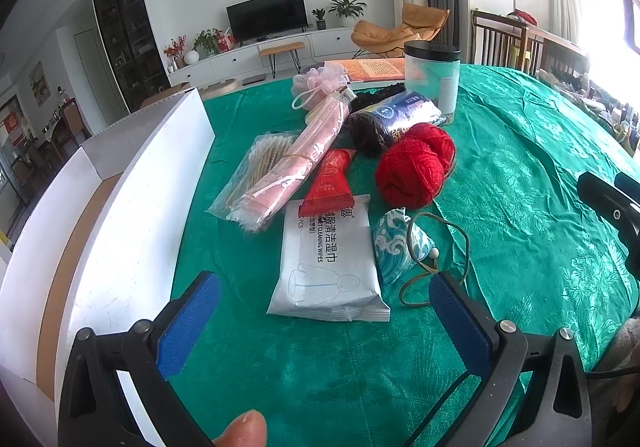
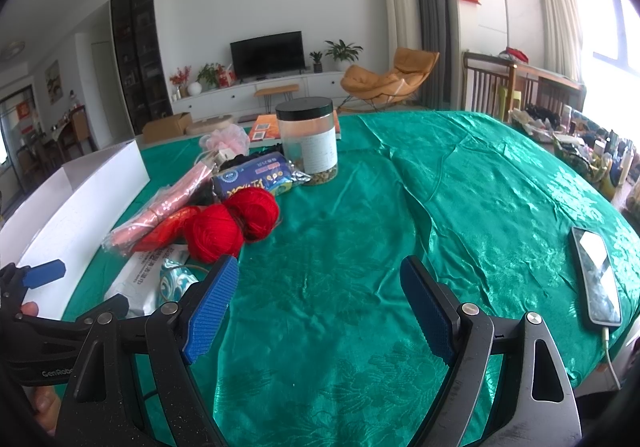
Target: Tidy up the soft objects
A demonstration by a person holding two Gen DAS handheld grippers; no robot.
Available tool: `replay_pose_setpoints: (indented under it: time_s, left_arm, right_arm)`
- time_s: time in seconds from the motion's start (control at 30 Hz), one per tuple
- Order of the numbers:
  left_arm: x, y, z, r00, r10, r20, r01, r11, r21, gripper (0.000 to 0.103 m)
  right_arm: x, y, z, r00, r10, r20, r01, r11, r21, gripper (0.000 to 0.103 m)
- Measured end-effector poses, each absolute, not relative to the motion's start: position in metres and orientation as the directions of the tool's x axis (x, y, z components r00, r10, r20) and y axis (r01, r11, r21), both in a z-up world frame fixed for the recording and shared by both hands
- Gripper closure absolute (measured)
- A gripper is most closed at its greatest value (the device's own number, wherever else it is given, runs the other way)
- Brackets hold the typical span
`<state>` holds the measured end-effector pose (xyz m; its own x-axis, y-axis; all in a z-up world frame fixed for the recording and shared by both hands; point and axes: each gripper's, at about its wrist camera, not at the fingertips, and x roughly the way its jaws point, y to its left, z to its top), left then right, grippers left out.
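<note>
Between the wide-spread blue pads of the left gripper point(image 1: 324, 311), which is holding nothing, the white wipes pack point(image 1: 328, 267) is lying flat on the green bench point(image 1: 520, 207). Nothing is being moved yet (the right gripper point(image 2: 314, 303) is likewise gaping over bare cloth). Next, I judge, closing on the pack and carrying it to the white box point(image 1: 120, 207) at left.

Bare green tabletop point(image 2: 460, 207) fills the frame's centre and right; the red yarn balls point(image 2: 232, 223), clear jar point(image 2: 310, 143) and white box point(image 2: 80, 199) crowd the left; a phone point(image 2: 596, 279) lies far right
</note>
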<state>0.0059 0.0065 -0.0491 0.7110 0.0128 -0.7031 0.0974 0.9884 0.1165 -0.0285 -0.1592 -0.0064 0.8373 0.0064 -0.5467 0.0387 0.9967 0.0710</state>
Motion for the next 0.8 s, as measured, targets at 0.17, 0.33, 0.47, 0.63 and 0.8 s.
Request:
replay_pose_setpoints:
  time_s: [0.17,0.33,0.47,0.63,0.8]
  left_arm:
    - [0.0060,0.0063,-0.0494,0.710,0.013,-0.704,0.098,0.988,0.117,0.000]
    - [0.0060,0.0061,-0.0497,0.709,0.014,-0.705,0.098,0.988,0.118,0.000]
    - [0.0060,0.0053,-0.0511,0.708,0.014,-0.706,0.099,0.988,0.119,0.000]
    - [0.0057,0.0052,-0.0525,0.707,0.015,-0.707,0.099,0.988,0.120,0.000]
    - [0.0055,0.0051,-0.0528,0.707,0.015,-0.707,0.099,0.988,0.120,0.000]
  right_arm:
    - [-0.0278,-0.1598,-0.0071,0.837,0.007,-0.548,0.039,0.997,0.072,0.018]
    - [-0.0277,-0.1600,-0.0071,0.837,0.008,-0.548,0.039,0.997,0.073,0.018]
    - [-0.0274,-0.1607,-0.0068,0.837,0.008,-0.547,0.039,0.997,0.074,0.018]
    - [-0.0273,-0.1616,-0.0064,0.837,0.008,-0.547,0.039,0.997,0.073,0.018]
    - [-0.0273,-0.1588,-0.0071,0.837,0.009,-0.548,0.039,0.996,0.075,0.018]
